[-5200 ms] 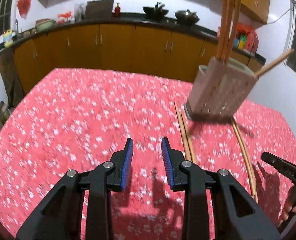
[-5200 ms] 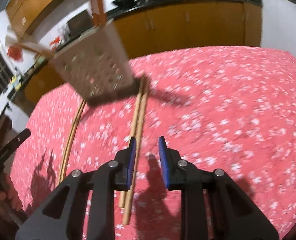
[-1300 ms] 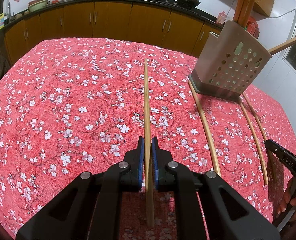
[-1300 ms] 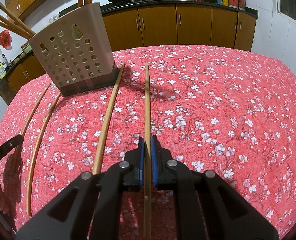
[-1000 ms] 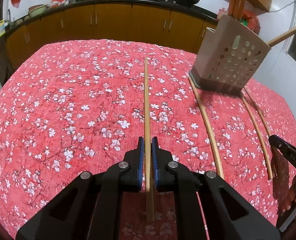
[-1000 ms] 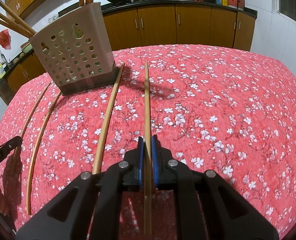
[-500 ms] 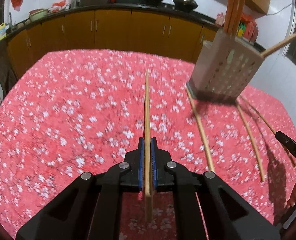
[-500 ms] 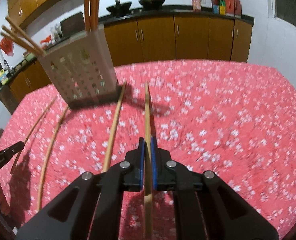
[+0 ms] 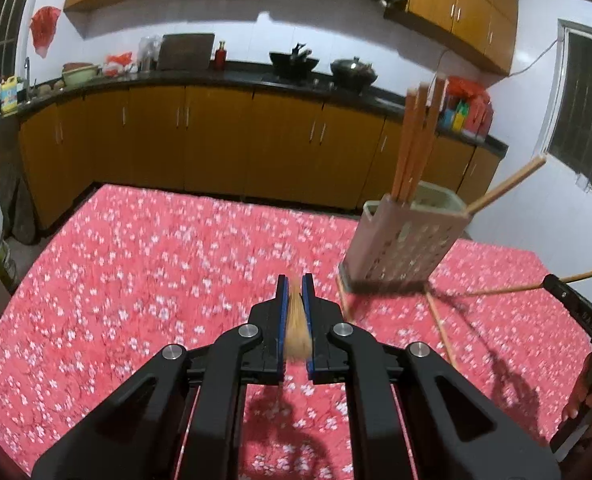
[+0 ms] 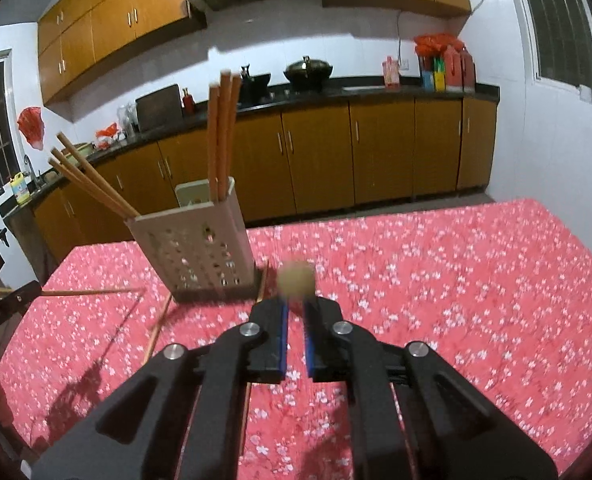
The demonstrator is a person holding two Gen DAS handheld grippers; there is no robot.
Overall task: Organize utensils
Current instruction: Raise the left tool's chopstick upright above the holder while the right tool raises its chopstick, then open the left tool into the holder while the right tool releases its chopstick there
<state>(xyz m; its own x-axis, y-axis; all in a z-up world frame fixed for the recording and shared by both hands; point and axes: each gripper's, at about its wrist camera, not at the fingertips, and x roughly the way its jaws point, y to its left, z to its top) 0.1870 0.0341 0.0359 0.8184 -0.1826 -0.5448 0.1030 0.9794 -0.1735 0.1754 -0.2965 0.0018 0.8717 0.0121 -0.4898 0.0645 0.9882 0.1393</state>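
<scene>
A table draped in a red cloth printed with small white blossoms (image 9: pixel 144 264) is being shown inside a kitchen lined with orange-brown wooden cabinets (image 9: pixel 216 140) under a black countertop (image 9: pixel 200 77), where dark woks (image 9: pixel 294 65) are being kept on the hob against white tiled walls. A perforated beige plastic utensil holder (image 9: pixel 402 240) is standing on the cloth, with reddish-brown wooden chopsticks (image 9: pixel 414 136) being held upright in one compartment and others being leaned out over its far rim. In the left wrist view, the black left gripper with blue pads (image 9: pixel 295 296) is being kept clamped on a pale bamboo chopstick (image 9: pixel 296 320), seen end-on and blurred. In the right wrist view, the black right gripper with blue pads (image 10: pixel 295 312) is likewise being pressed together on a second pale bamboo chopstick (image 10: pixel 296 278), whose round tip is being pointed straight at the lens, so its length cannot be made out. More bamboo chopsticks (image 9: pixel 442 326) are being left lying on the cloth just beside the holder's base, partly hidden by its shadow and smeared by motion; how many cannot be told. At the frame edges, each opposite gripper is being cut off, with only fingers of a hand (image 9: pixel 588 394) being glimpsed.
</scene>
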